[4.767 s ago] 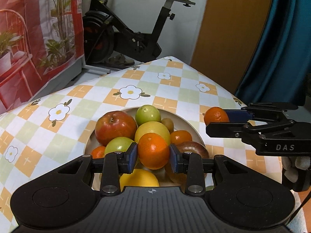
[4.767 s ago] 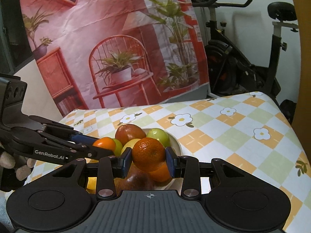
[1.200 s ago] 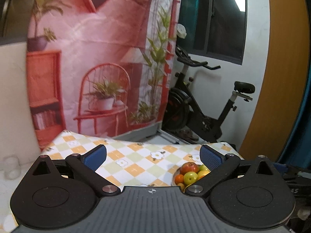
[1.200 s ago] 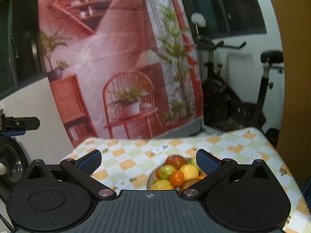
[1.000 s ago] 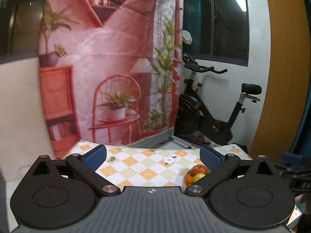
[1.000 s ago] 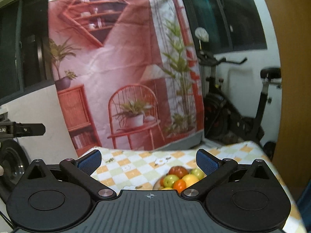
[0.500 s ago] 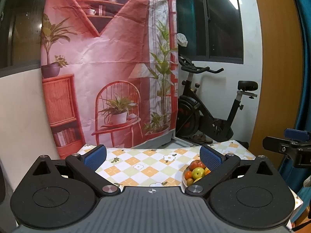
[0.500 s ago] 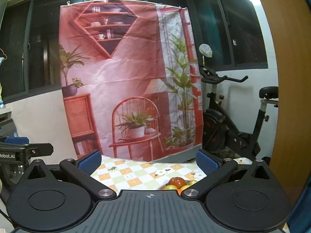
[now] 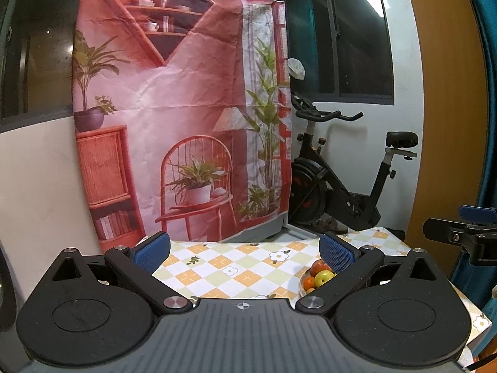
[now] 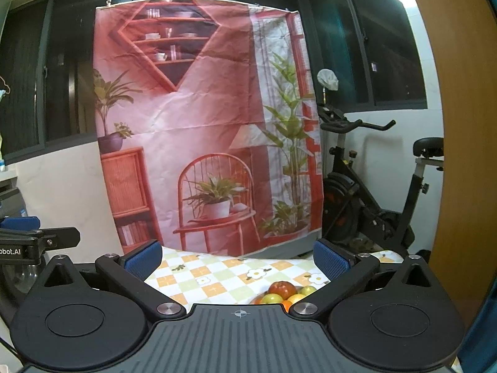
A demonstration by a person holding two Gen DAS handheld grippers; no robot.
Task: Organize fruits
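A plate [image 9: 300,284] piled with fruit sits far off on the checked tablecloth [image 9: 230,267]. On the pile I see a red apple [image 9: 318,266], a yellow-green fruit [image 9: 323,278] and an orange [image 9: 309,283]. My left gripper [image 9: 245,251] is open and empty, held high and well back from the table. My right gripper [image 10: 237,262] is open and empty too, with the fruit pile, topped by the red apple [image 10: 281,288], low beyond it. The right gripper [image 9: 459,231] shows at the left view's right edge. The left gripper [image 10: 34,236] shows at the right view's left edge.
A red printed backdrop [image 9: 180,118] hangs behind the table. An exercise bike [image 9: 341,186] stands at the back right beside a wooden panel [image 9: 447,124]. A blue curtain [image 9: 490,93] is at the far right.
Both grippers let go of their oranges, opened wide and pulled up and far back from the plate. In the last second they kept retreating, so the fruit looks smaller.
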